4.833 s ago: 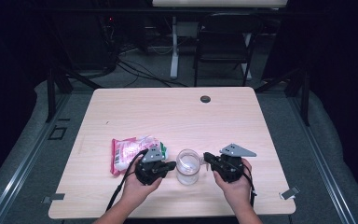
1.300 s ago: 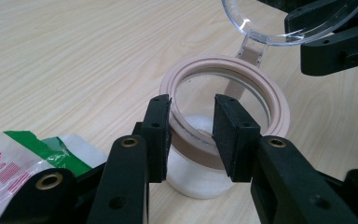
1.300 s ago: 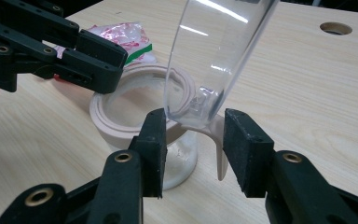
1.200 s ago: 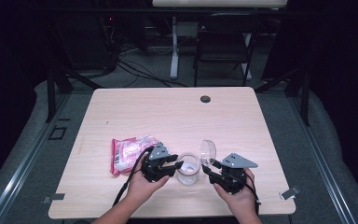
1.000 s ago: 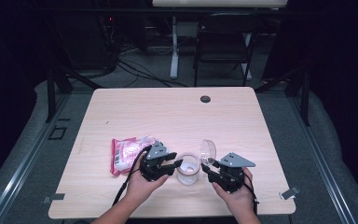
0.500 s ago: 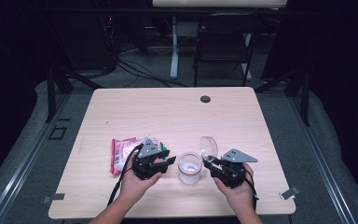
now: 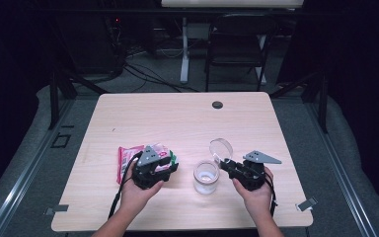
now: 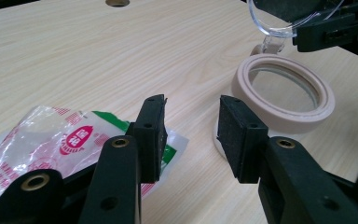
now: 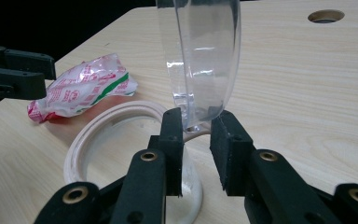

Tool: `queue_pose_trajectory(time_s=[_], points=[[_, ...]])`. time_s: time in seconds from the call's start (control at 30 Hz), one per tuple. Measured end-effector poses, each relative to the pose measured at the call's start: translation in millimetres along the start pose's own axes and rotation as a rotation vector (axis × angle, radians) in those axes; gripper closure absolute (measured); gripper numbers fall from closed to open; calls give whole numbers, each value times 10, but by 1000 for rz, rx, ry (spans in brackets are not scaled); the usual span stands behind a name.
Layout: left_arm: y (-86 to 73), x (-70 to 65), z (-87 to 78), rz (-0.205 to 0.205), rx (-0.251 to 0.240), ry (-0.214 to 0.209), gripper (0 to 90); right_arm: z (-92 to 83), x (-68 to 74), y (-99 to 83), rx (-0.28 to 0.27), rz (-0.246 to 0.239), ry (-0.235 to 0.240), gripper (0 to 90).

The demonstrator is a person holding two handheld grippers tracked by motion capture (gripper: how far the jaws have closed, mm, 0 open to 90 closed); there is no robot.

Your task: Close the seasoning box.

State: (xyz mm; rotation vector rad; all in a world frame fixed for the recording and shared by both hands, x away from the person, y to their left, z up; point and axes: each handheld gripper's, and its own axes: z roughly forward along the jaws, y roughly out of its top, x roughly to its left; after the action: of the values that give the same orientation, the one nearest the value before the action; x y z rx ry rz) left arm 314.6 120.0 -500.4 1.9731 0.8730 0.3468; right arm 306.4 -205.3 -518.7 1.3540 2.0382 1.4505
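One clear lid (image 9: 200, 56) between right claw (image 9: 196, 140) pads

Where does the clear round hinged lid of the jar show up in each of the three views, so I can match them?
High view: the clear round lid stands flipped up just right of centre, above the clear jar with the cream rim.
Left gripper view: upper right corner, beyond the rim.
Right gripper view: top centre, upright, its lower edge between the right gripper fingers.
Shared landmark: the red, white and green plastic packet.
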Motion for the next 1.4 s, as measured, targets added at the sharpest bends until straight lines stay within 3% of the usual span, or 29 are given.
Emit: queue_pose_trajectory(time_s=[0.4, 0.57, 0.97, 1.17, 1.27, 1.4], points=[[-36, 92, -40, -22, -6, 28, 599, 24, -55, 28, -9, 9, 2, 744], [-37, 111, -49, -10, -6, 38, 592, -18, -55, 25, -11, 9, 1, 728], [5, 198, -87, 19, -9, 60, 558, -210, 116, 108, 3, -107, -87, 700], [-12, 216, -112, -8, -17, 28, 542, -307, 172, 152, -11, -110, -44, 687], [-57, 222, -146, 14, 5, 57, 505, -329, 215, 154, -8, -116, -30, 687], [-134, 259, -218, 3, -3, 90, 481, -356, 253, 155, -1, -134, -23, 688]])
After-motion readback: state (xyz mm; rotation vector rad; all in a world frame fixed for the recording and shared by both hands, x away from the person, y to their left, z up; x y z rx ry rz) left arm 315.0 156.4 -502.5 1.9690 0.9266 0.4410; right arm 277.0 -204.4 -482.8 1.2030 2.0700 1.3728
